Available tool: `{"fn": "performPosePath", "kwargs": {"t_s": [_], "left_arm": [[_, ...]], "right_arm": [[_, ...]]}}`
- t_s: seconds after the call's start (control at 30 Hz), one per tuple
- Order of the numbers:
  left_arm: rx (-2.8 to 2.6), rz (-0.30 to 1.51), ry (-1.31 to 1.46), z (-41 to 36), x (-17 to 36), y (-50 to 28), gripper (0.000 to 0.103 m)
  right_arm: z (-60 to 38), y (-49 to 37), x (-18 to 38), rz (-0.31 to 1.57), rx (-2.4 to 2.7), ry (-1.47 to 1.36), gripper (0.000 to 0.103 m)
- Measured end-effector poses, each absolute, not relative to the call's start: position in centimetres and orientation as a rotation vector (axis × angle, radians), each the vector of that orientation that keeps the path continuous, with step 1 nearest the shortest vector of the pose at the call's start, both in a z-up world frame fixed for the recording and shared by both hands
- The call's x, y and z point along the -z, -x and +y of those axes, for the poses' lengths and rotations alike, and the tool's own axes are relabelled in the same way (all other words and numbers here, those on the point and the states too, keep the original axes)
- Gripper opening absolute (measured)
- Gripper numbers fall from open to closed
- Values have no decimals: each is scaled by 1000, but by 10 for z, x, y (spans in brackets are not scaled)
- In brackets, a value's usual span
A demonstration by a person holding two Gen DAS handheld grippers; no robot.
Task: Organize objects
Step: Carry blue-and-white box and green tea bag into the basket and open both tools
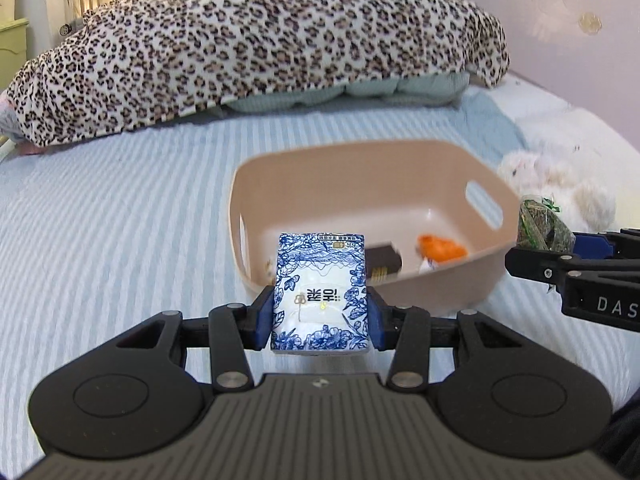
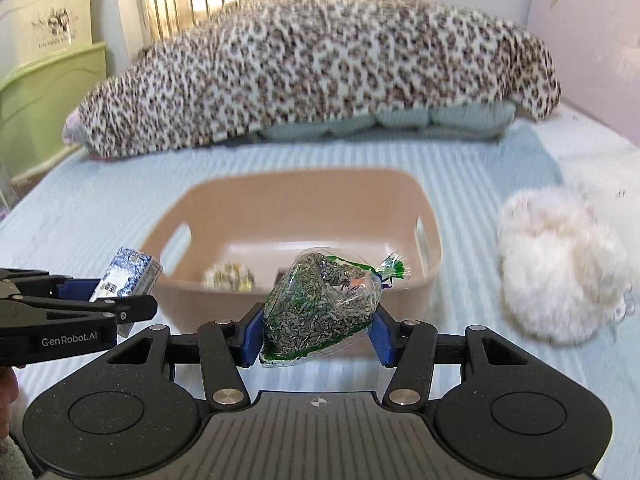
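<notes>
My left gripper point(image 1: 320, 320) is shut on a blue-and-white floral tissue pack point(image 1: 320, 292), held above the bed just in front of the beige plastic basket point(image 1: 400, 160). The basket holds a dark box point(image 1: 384, 262) and an orange item point(image 1: 440, 248). My right gripper point(image 2: 318, 332) is shut on a clear bag of dried seeds point(image 2: 320, 300), also just short of the basket point(image 2: 304, 188). The right gripper shows at the right edge of the left wrist view point(image 1: 540, 244); the left gripper and tissue pack point(image 2: 128, 276) show at the left of the right wrist view.
A striped pale-blue bedsheet point(image 1: 120, 220) covers the bed. A leopard-print blanket point(image 1: 260, 40) lies heaped over pillows at the back. A white fluffy toy point(image 2: 560, 272) lies right of the basket. A pink headboard wall point(image 1: 560, 20) and green furniture point(image 2: 40, 112) bound the bed.
</notes>
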State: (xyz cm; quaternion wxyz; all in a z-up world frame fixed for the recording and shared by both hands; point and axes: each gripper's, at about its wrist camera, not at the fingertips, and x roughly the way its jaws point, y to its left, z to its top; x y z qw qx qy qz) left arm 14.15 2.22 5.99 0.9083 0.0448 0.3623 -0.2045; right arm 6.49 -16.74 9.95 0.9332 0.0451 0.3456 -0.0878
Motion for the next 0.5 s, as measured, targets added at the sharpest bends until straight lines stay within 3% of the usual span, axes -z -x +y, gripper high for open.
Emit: {"fn": "performPosePath", "kwargs": {"t_s": [0.5], "left_arm": [[364, 774, -175, -25, -43, -213, 47]], "right_arm": [[-190, -140, -101, 670, 199, -73, 51]]}}
